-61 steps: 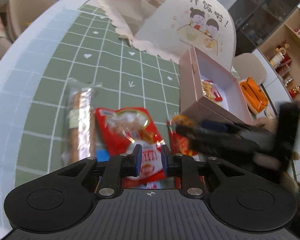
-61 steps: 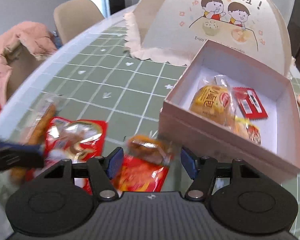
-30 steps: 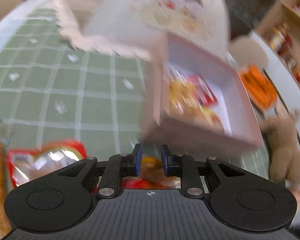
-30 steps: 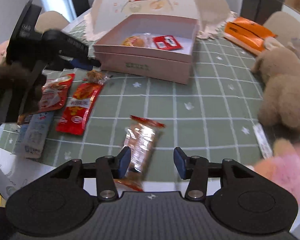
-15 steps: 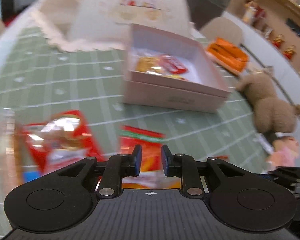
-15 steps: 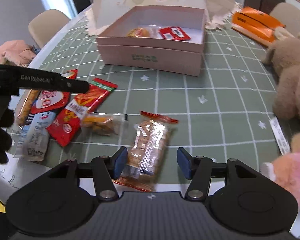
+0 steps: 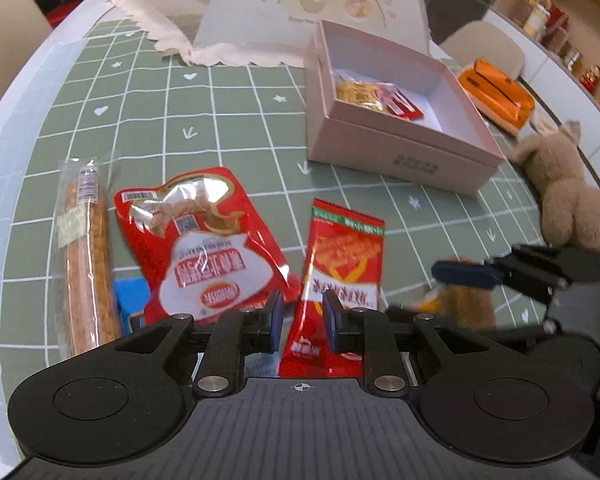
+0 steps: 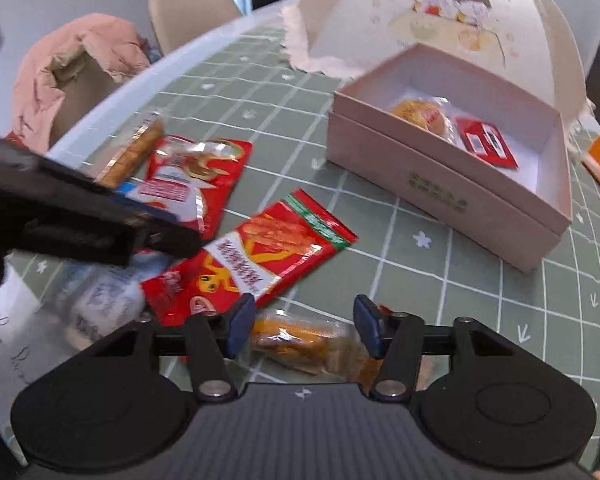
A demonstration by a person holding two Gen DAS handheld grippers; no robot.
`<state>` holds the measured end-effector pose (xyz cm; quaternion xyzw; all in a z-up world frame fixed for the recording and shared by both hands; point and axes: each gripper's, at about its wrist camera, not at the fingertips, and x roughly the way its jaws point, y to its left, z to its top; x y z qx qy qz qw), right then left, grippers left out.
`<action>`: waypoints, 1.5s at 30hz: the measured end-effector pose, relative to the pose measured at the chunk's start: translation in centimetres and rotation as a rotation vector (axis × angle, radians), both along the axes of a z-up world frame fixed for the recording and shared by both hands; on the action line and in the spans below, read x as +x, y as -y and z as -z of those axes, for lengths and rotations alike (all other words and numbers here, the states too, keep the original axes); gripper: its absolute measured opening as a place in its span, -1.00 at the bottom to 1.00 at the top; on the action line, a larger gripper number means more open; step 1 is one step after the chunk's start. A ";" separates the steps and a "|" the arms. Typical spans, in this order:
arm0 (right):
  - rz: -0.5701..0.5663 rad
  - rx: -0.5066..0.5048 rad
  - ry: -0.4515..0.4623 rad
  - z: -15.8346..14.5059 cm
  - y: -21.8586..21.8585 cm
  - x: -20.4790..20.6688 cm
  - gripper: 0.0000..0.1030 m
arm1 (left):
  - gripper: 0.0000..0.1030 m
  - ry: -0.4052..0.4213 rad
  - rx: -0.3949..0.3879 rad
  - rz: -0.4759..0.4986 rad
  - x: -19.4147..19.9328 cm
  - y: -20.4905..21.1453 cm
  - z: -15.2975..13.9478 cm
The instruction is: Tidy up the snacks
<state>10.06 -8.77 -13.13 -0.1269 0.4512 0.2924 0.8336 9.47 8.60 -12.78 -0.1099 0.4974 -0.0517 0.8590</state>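
While right tongs [image 8: 304, 328] close, perhaps five snack packets [image 7: 342, 256] lie outside.

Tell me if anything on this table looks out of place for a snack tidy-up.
Mostly the brown plush toy lying on its side beside the pink box: it is no snack. Several snack packets, like the red packet, lie scattered at angles outside the box.

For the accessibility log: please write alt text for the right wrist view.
The right gripper, its jaws closing, straddles a clear-wrapped orange snack on a green grid tablecloth. Red snack packets lie just beyond, the left gripper reaches in from the left, and a pink box farther back holds two snacks.
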 end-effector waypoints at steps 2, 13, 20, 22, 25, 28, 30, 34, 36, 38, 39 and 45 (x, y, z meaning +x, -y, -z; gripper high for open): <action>0.014 -0.031 0.025 0.2 0.8 -0.2 -0.08 | -0.53 -0.003 0.008 0.010 -0.2 0.3 -0.1; 0.132 -0.046 0.028 0.3 6.4 -2.3 0.11 | -0.53 0.031 -0.001 -0.029 0.4 -0.6 -0.5; 0.301 0.050 -0.013 0.0 9.6 -3.9 0.12 | -0.52 0.050 -0.011 -0.201 1.6 -4.9 -0.6; 0.337 0.068 -0.022 -0.1 10.3 -4.0 0.12 | -0.52 0.062 0.026 -0.239 1.9 -5.3 -0.6; 0.355 0.073 -0.024 -0.2 10.8 -4.4 0.13 | -0.52 0.061 0.058 -0.306 2.0 -6.3 -0.2; 0.375 0.078 -0.028 0.0 11.4 -4.5 0.17 | -0.50 0.040 0.050 -0.331 2.0 -6.9 0.6; 0.385 0.084 -0.029 0.0 11.4 -4.5 0.21 | -0.50 0.041 0.053 -0.311 2.2 -6.6 0.6; 0.403 0.115 -0.046 0.0 11.0 -4.5 0.34 | -0.50 0.039 0.057 -0.193 2.7 -4.9 0.6; 0.389 0.150 -0.077 0.0 10.5 -4.3 0.34 | -0.50 0.041 0.055 -0.136 2.7 -3.7 0.6; 0.355 0.197 -0.131 0.3 9.5 -4.0 0.34 | -0.50 0.041 0.036 -0.083 2.5 -2.7 0.6; 0.335 0.222 -0.159 0.5 8.9 -3.9 0.34 | -0.50 0.038 0.016 -0.057 2.4 -2.3 0.6; 0.270 0.200 -0.088 -0.6 7.2 -4.6 0.34 | -0.29 -0.003 -0.018 0.077 1.3 -0.1 0.5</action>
